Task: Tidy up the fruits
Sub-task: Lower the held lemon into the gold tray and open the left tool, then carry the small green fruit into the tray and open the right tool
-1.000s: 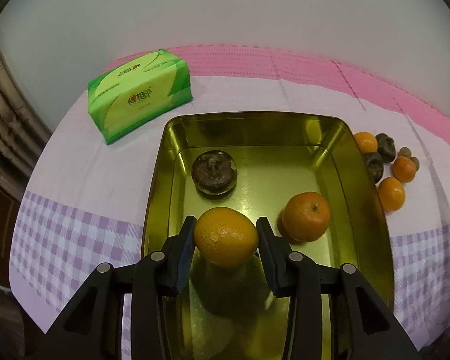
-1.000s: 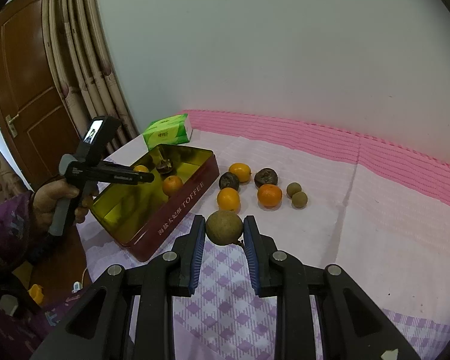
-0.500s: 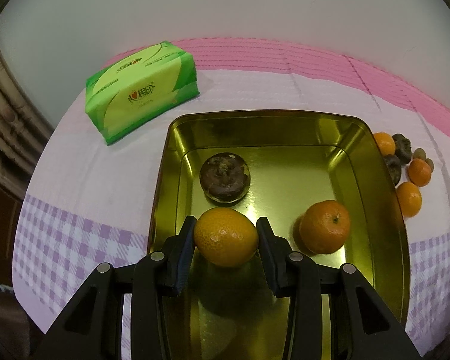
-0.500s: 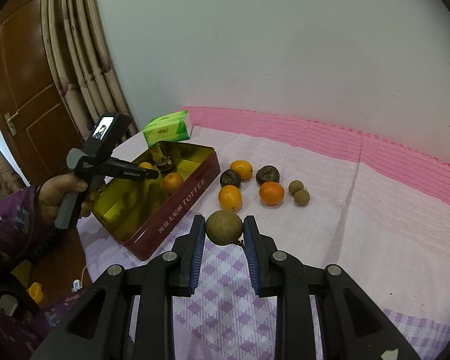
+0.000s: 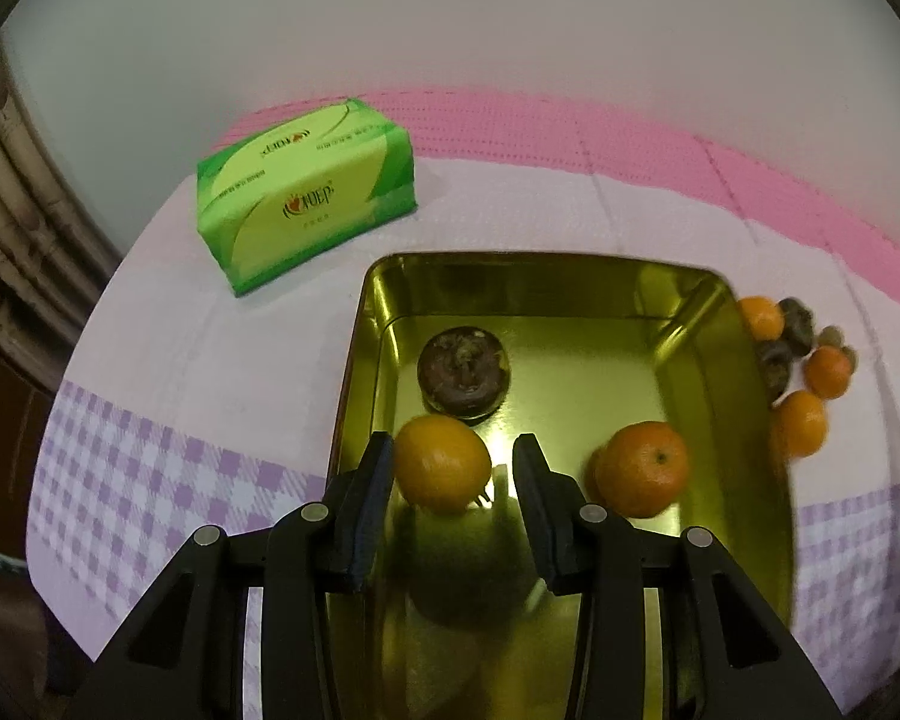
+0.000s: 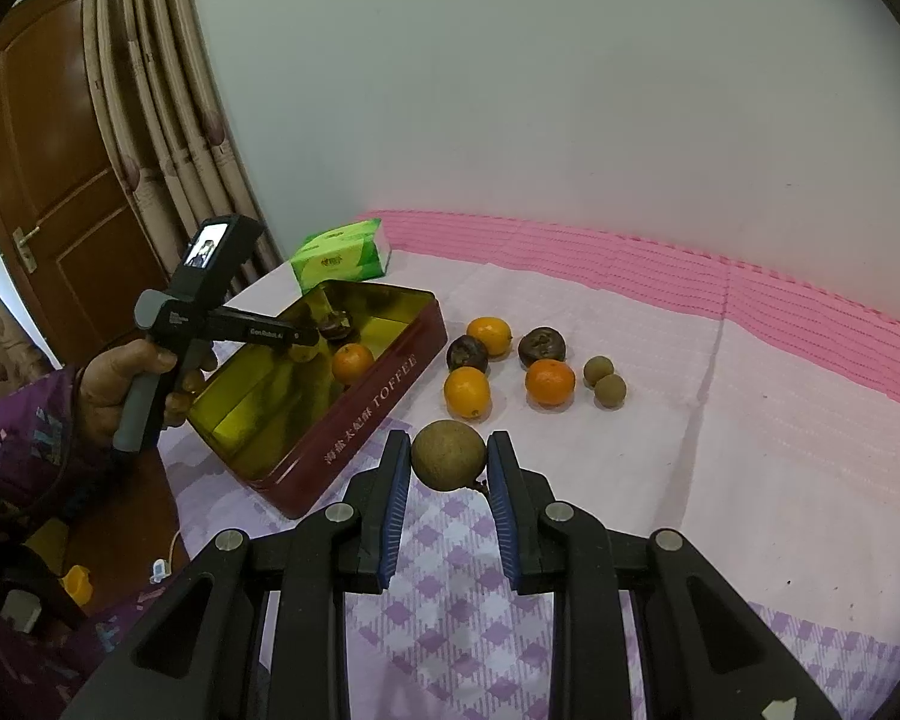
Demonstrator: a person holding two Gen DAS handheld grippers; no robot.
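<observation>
The yellow-orange citrus (image 5: 442, 463) is seen inside the gold tin (image 5: 750, 420), just in front of the dark wrinkled fruit (image 5: 463, 375) and left of the orange tangerine (image 5: 643, 469). Against the earlier frame, a gap is now seen between this citrus and the right-hand pad of the left gripper (image 5: 450, 468), whose jaws stand slightly parted; only the left-hand pad is touched. A round brown fruit (image 6: 448, 454) is clamped between the pads of the right gripper (image 6: 448, 462), right of the tin, unchanged.
</observation>
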